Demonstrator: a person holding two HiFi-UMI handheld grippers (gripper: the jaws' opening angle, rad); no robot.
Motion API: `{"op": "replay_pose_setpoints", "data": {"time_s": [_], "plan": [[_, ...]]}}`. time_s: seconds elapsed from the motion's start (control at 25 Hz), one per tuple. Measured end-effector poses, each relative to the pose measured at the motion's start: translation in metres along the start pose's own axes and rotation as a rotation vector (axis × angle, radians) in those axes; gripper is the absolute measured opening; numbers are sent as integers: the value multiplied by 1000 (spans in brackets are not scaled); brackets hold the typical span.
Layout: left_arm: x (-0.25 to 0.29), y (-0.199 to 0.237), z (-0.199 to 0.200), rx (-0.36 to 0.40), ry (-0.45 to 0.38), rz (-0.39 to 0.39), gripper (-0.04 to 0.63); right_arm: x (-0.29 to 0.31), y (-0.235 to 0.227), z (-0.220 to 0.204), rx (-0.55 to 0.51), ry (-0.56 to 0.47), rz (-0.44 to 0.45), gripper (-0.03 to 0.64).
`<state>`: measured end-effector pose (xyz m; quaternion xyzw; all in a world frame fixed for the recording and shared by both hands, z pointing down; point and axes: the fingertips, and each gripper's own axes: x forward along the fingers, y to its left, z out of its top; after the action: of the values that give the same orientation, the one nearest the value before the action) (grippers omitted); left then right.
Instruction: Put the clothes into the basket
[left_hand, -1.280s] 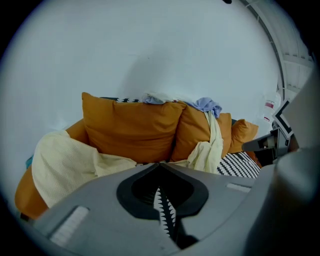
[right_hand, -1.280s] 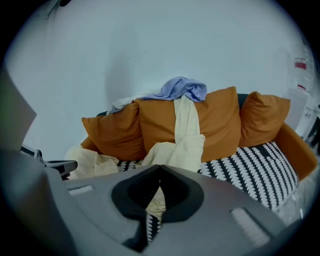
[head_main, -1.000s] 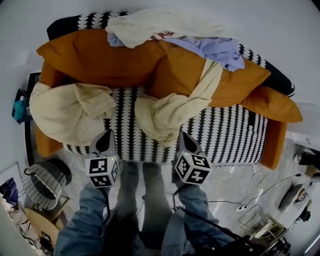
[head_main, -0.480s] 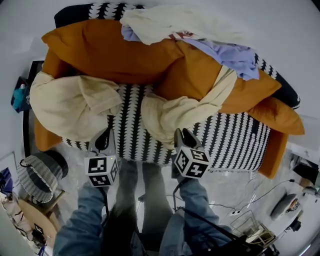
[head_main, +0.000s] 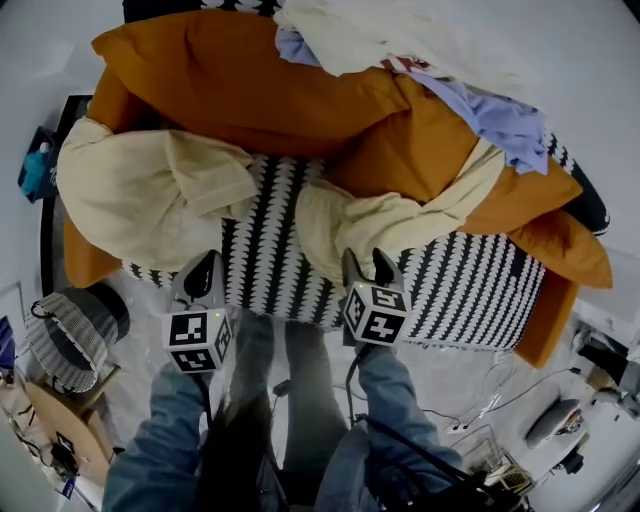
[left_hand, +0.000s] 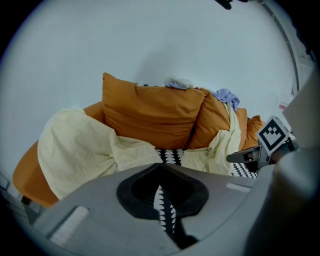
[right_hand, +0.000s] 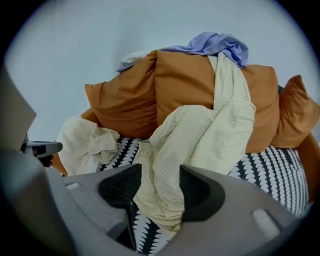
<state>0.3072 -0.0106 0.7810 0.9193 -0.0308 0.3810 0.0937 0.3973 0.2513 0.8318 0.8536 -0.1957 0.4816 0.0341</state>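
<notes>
At the front edge of the desk (head_main: 270, 280), a black-and-white patterned sofa seat, both tongs hung side by side over a narrow strip of pale floor (head_main: 130, 330) between that edge and the person's legs.

The left tongs (head_main: 200, 280) were clenched on nothing, only a thin slit showing between the pads. They pointed at the seat's edge just below a pale yellow garment (head_main: 140, 200) heaped on the left end, which spilled over the seat's rim.

The right tongs (head_main: 365, 265) were released, jaws spread, with the hanging lower fold of a second pale yellow garment (head_main: 380, 225) showing between them. Whether the pads touched the cloth could not be told. This garment ran from the seat's edge up over the orange cushions (head_main: 230, 75) to a lilac garment (head_main: 500, 120) and a cream cloth (head_main: 380, 35) piled along the sofa's back, close against the wall.

The basket (head_main: 75, 335) stood on the floor by the sofa's left corner, beside the left tongs and well apart from the right. Cables (head_main: 500, 400) lay on the floor at the right.

Both forearms, in denim sleeves (head_main: 170, 430), reached forward, roughly level, with the marker cubes facing up.
</notes>
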Motion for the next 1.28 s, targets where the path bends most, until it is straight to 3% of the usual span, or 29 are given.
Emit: {"op": "replay_pose_setpoints", "data": {"time_s": [0.2, 0.44, 1.28], "plan": [[8, 12, -17, -18, 12, 10, 2, 40, 9, -23, -87, 68, -15, 301], [13, 19, -33, -17, 33, 33, 2, 78, 4, -47, -129, 161, -59, 321], [9, 21, -37, -61, -5, 78, 2, 137, -4, -76, -207, 241, -63, 316]]}}
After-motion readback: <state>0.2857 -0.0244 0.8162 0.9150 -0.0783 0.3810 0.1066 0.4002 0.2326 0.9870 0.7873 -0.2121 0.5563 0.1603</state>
